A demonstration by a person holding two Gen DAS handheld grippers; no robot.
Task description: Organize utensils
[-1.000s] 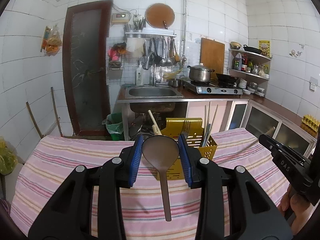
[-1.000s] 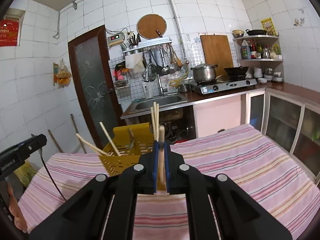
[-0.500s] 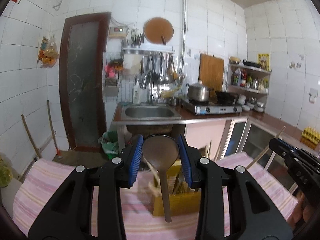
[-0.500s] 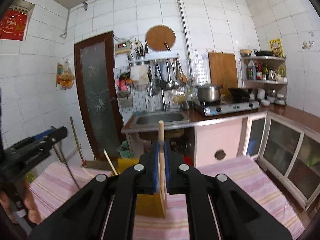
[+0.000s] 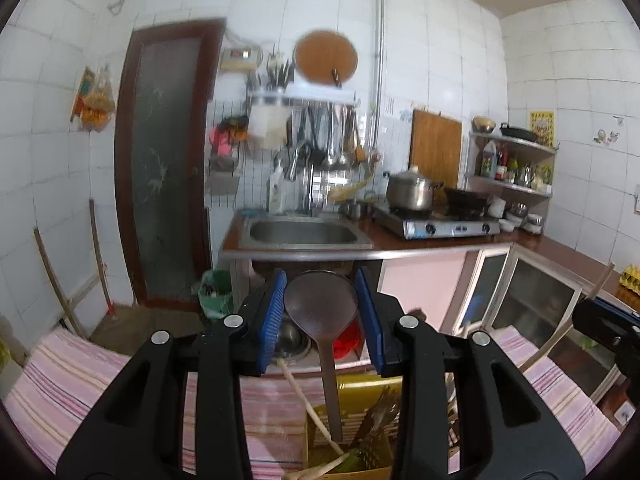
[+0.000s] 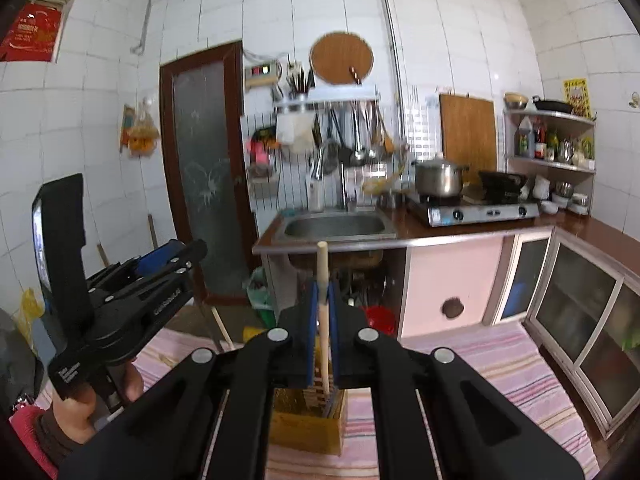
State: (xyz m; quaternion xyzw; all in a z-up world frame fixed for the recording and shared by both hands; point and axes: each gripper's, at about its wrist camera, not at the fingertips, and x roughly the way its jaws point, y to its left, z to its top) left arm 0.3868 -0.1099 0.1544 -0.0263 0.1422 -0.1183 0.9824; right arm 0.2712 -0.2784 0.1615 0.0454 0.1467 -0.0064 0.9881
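Yellow utensil holder sits at the bottom centre of the left wrist view, on the striped tablecloth; in the right wrist view it is seen low centre, mostly hidden behind the jaws. It is already partly filled — a light wooden-handled piece and some dark metal utensils are seen inside, exact count cannot be told through the blur.

Two items are not yet stowed. A dark spoon is gripped by its bowl in the left gripper, blue pads pressed on either side, handle hanging down to the holder's mouth. A wooden stick utensil — chopstick or handle, cannot be told — is clamped upright in the right gripper, jaws nearly closed on it, lower end above the holder.

Progress is judged as mid to late: both held pieces are above the holder, release is left to be done. No loose utensils are seen on the visible cloth, though much of it is blocked by the tools.

Count: one holder, one spoon held, one stick held, two grippers. One more pale stick is seen at the right edge of the left wrist view, by the other tool.

Background: one sink, one pot on the stove, upper right.
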